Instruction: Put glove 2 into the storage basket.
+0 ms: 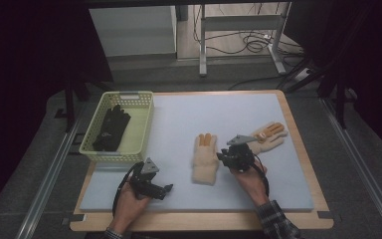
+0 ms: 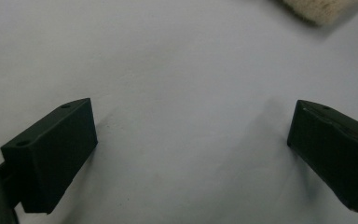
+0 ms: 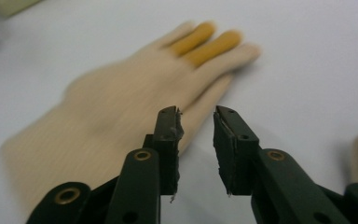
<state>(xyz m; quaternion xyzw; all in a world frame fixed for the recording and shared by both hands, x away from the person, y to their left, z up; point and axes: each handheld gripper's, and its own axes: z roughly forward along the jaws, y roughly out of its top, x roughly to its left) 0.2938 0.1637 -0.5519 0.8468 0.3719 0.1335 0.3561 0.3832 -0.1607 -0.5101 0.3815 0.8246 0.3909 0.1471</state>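
A cream knitted glove (image 1: 205, 158) with orange fingertips lies flat on the blue-grey mat (image 1: 179, 124), fingers pointing away. A second matching glove (image 1: 267, 135) lies to its right, farther back. My right gripper (image 1: 221, 157) sits just right of the near glove. In the right gripper view, my right gripper (image 3: 196, 112) is open by a narrow gap with nothing between its jaws, just off the thumb side of the glove (image 3: 121, 107). My left gripper (image 1: 167, 188) hovers low at the front left. Seen from the left gripper view, my left gripper (image 2: 193, 105) is wide open over bare mat.
A pale green basket (image 1: 144, 124) at the table's back left holds black gloves (image 1: 110, 128). The cream cuff (image 2: 317, 9) of a glove edges into the top of the left gripper view. A wooden rim (image 1: 308, 164) borders the mat.
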